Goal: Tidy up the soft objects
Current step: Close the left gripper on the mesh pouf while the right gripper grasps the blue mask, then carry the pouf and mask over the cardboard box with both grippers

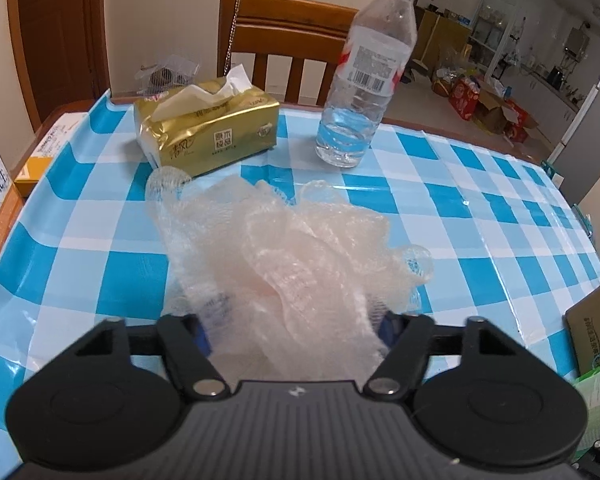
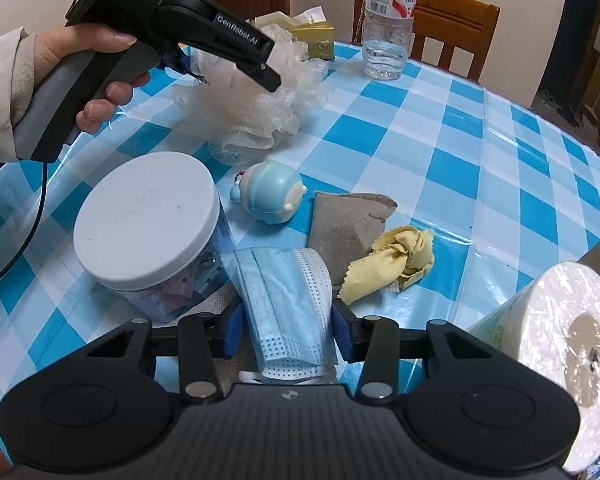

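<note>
Worktop: blue-and-white checked oilcloth worktop (image 1: 480, 208).
Left gripper (image 1: 296, 328): fingers clasp pale peach mesh bath pouf (image 1: 284, 240); light, springy, grip deep.
Right gripper (image 2: 286, 322): fingers parted around limp blue pleated face mask (image 2: 284, 300).

On the table (image 2: 440, 128), the loofah (image 2: 252, 108) lies far left, with the tissue pack (image 1: 208, 128) behind it and the bottle (image 1: 360, 80) to the far right of that. Nearer, the jar (image 2: 148, 220) stands left, the toy (image 2: 272, 196) just right of it, then the cloth (image 2: 340, 224) and rag (image 2: 396, 264). The mask (image 2: 284, 300) lies nearest, the paper roll (image 2: 556, 328) at near right.
</note>
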Demonstrator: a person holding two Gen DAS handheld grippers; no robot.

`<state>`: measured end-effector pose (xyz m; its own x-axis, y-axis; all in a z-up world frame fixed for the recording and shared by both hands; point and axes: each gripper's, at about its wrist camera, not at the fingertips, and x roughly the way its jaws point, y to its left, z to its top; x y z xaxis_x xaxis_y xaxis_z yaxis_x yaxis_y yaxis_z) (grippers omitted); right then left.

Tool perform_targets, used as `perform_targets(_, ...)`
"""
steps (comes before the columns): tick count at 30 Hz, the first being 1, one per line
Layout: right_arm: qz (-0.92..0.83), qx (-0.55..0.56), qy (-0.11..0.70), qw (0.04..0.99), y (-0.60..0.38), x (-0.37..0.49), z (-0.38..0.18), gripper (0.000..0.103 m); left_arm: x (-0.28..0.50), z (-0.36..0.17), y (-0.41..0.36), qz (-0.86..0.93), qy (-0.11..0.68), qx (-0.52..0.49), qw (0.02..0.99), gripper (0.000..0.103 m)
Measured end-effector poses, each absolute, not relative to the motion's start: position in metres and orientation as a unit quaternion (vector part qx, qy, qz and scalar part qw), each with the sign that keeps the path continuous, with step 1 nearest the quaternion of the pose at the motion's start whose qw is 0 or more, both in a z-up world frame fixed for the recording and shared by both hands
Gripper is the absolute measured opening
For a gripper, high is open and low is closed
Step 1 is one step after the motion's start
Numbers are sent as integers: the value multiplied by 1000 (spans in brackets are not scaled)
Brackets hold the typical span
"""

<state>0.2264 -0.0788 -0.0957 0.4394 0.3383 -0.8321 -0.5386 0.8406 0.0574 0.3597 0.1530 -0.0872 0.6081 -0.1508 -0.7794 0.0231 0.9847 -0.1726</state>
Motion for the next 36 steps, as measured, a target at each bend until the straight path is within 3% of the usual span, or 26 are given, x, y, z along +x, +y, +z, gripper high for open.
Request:
perform_targets(2, 259, -109, 458, 843, -80, 226, -93, 49, 357, -85, 154, -48, 435, -69, 896, 48)
perform_targets(5, 258, -107, 455, 846, -81, 223, -90, 49, 354, -80, 153, -52, 428, -61, 900, 37)
perform_targets(10, 259, -107, 451, 848, -83, 219, -85, 49, 349, -70, 151, -59, 423, -43, 903, 27)
perform_targets(36, 238, -122, 427, 864, -94, 164, -35, 49, 277, 3, 157, -125, 428, 45, 894, 17)
